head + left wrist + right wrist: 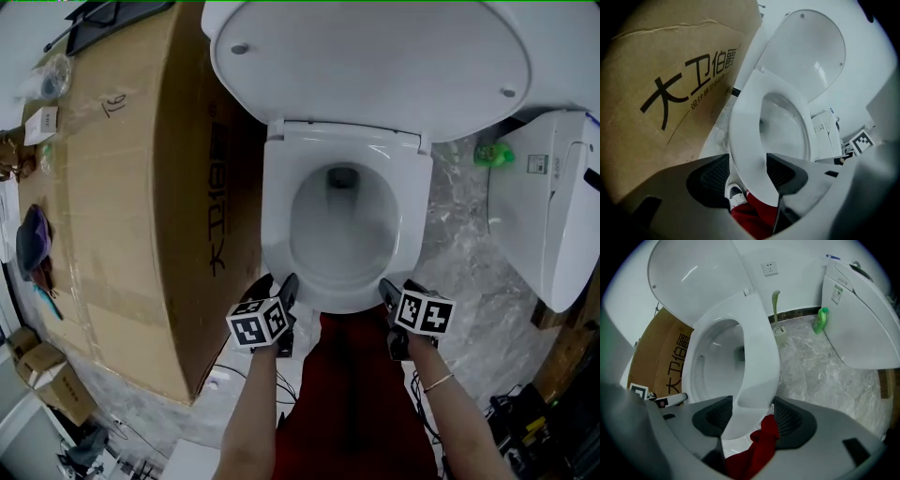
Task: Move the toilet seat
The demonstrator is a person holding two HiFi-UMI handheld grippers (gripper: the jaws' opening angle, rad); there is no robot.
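Toilet seat (pixel 277 217): down flat on the toilet bowl (pixel 343 234), its ring lying round the bowl's opening.
Lid (pixel 375 56): swung up at the back of the bowl, leaning away from it, inner face towards me.
Left gripper (pixel 279 286): at the bowl's front left edge, pointing steeply down. My jaws stand wide apart with the seat's front rim passing between them. I see a clear gap between the rim and the outer pad (pixel 710 176), so nothing is clamped.
Right gripper (pixel 398 289): at the bowl's front right edge, also pointing steeply down. My jaws are spread wide here too, with the seat's rim between the pads (pixel 717 416) and not squeezed.
Marker cubes: one on each gripper, just in front of the bowl's front edge.
Red trousers (pixel 352 394): straight in front of the bowl, between my two forearms.
White shoe (pixel 736 194): on the floor below the bowl's front rim, seen through the left jaws.
Cardboard box (pixel 122 187): close beside the bowl on its left, with black printed characters on the side that faces it.
Green bottle (pixel 494 153): on the marble floor (pixel 459 272) to the right of the bowl, near the back.
Second white toilet unit (pixel 553 216): further right of the bowl, well apart from it.
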